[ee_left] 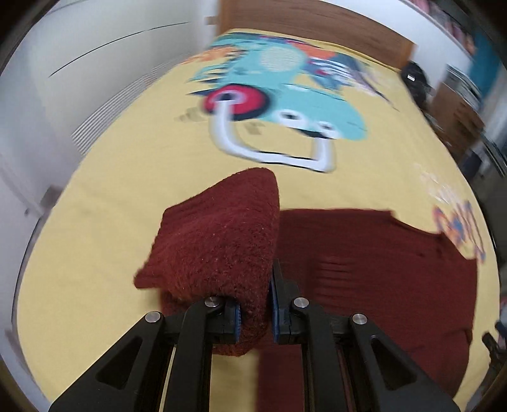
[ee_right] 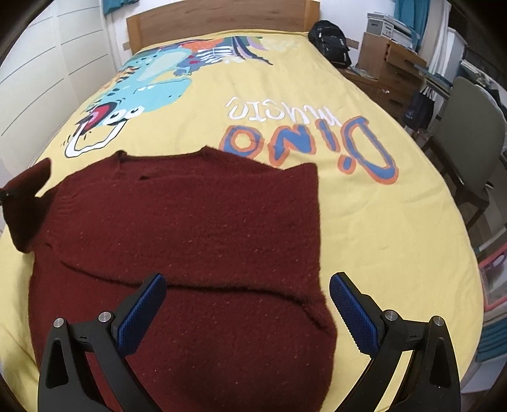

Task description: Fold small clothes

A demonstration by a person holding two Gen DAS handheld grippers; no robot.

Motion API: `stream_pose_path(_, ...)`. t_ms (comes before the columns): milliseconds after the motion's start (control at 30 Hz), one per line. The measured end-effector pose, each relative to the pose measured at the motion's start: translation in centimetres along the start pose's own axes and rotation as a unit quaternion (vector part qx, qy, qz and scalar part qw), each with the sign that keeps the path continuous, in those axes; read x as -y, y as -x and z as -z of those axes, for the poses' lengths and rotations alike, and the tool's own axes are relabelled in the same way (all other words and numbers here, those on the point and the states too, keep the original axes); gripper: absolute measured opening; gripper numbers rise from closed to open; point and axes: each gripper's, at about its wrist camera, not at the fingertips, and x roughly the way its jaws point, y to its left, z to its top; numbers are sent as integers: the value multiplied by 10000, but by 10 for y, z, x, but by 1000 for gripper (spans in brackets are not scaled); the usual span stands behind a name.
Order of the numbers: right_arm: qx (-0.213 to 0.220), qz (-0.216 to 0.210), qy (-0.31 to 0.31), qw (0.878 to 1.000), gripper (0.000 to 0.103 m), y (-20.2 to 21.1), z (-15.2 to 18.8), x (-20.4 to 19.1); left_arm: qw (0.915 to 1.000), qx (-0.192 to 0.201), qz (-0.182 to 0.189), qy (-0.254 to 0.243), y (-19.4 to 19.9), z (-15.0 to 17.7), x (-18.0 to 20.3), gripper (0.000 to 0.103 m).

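A dark red knitted sweater [ee_right: 196, 222] lies spread on the yellow bedspread [ee_right: 364, 222]. My left gripper [ee_left: 256, 313] is shut on the sweater's sleeve [ee_left: 218, 234], which stands lifted above the bed in a bunched fold. The sweater's body [ee_left: 380, 266] lies flat to the right of that sleeve. In the right wrist view the lifted sleeve [ee_right: 28, 202] shows at the far left edge. My right gripper [ee_right: 247, 304] hangs open over the sweater's near part, its blue pads [ee_right: 142, 313] wide apart with nothing between them.
The bedspread carries a dinosaur print [ee_right: 152, 85] and coloured lettering [ee_right: 304, 142]. A wooden headboard [ee_right: 221, 22] closes the far end, with a black backpack [ee_right: 329, 41] by it. A grey chair [ee_right: 469, 136], drawers [ee_right: 393, 63] and storage boxes stand along the right side. White cupboard doors [ee_right: 41, 73] run along the left.
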Motion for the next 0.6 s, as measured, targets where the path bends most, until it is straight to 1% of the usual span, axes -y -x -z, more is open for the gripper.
stream_pose_path(167, 31, -25, -119, 9999, 103, 3, -1, 12, 9975, -136, 357, -589, -13, 4, 83, 11)
stream_pose_path(300, 63, 41, -190, 9998, 103, 7, 0, 25, 9936, -195, 657, -894, -29, 3, 134, 11)
stream_pose_path(400, 82, 101, -254, 9996, 103, 11, 1, 36, 9890, -165, 925, -1139, -27, 7, 172, 11)
stream_pose_path(500, 80, 111, -390, 9991, 103, 11, 5, 45, 9841, -198, 1114, -1372, -32, 12, 204, 11)
stream_pose_path(600, 3, 109, -481, 9988, 103, 7, 10, 51, 9810, -272, 1145, -1543, -45, 22, 228, 11)
